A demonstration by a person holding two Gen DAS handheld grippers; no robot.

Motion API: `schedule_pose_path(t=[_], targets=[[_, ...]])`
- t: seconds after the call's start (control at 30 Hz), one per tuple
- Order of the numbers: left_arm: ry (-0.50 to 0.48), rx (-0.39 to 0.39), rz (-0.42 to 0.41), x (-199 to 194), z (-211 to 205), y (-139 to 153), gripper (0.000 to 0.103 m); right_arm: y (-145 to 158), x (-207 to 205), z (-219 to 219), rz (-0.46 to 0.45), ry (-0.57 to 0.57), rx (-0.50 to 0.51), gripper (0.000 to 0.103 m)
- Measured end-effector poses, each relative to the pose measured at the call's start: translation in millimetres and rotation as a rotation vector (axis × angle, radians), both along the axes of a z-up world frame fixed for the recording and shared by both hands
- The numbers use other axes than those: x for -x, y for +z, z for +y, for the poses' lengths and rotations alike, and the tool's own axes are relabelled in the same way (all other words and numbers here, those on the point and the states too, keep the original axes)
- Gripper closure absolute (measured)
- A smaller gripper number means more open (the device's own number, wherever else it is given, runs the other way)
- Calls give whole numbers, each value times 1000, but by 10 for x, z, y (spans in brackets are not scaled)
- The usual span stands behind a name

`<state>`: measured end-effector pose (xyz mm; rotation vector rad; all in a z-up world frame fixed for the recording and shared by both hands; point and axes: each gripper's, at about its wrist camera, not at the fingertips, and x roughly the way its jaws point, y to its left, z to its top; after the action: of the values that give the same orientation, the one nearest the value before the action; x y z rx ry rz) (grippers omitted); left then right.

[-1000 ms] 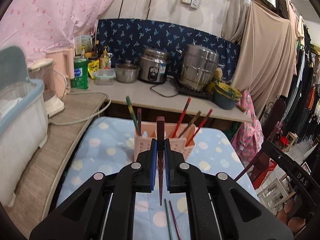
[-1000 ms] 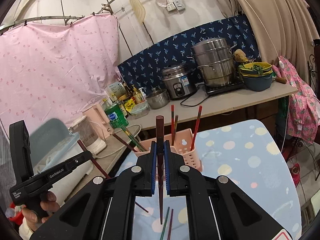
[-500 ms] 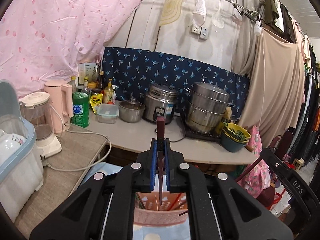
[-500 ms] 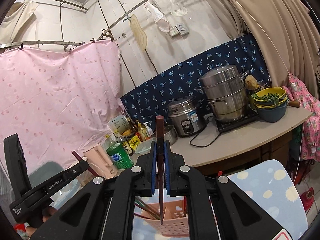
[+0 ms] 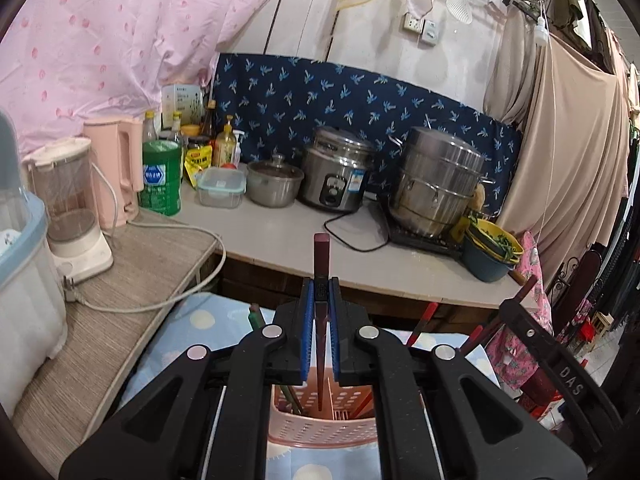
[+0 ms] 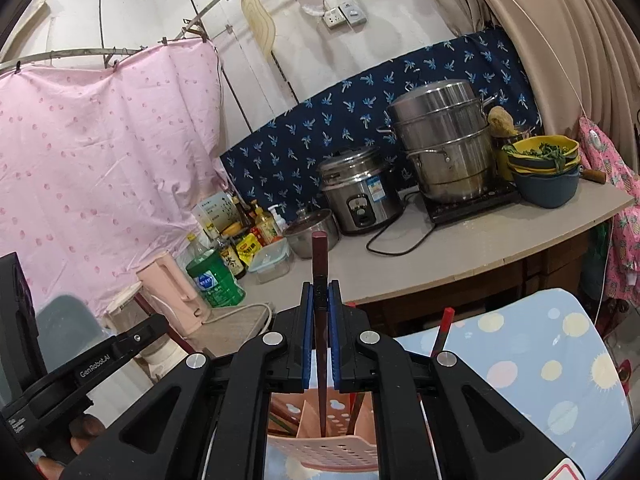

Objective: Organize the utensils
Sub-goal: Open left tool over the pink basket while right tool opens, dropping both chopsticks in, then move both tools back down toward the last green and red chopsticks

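Left wrist: pink holder (image 5: 320,428) contains chopsticks (image 5: 290,398) in divided compartments.

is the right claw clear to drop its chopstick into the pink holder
Probably yes: the right claw holds its dark chopstick upright, tip over the pink holder, with open space beside the chopsticks already inside.

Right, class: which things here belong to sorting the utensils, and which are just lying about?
Part of the job:
left chopstick
right chopstick
pink holder
chopsticks already in it

Lying about:
rice cooker
steamer pot
blender
green bottle
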<state>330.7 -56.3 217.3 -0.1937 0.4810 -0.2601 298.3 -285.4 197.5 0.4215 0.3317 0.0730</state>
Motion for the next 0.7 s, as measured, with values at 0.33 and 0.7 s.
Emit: schedule_pose_path(t=[0.33, 0.7], targets=[[-10, -34, 46, 28, -36, -276, 95, -368, -80, 120, 98, 15, 8, 89], [8, -51, 44, 245, 39, -356, 58, -343, 190, 97, 89, 12, 3, 82]])
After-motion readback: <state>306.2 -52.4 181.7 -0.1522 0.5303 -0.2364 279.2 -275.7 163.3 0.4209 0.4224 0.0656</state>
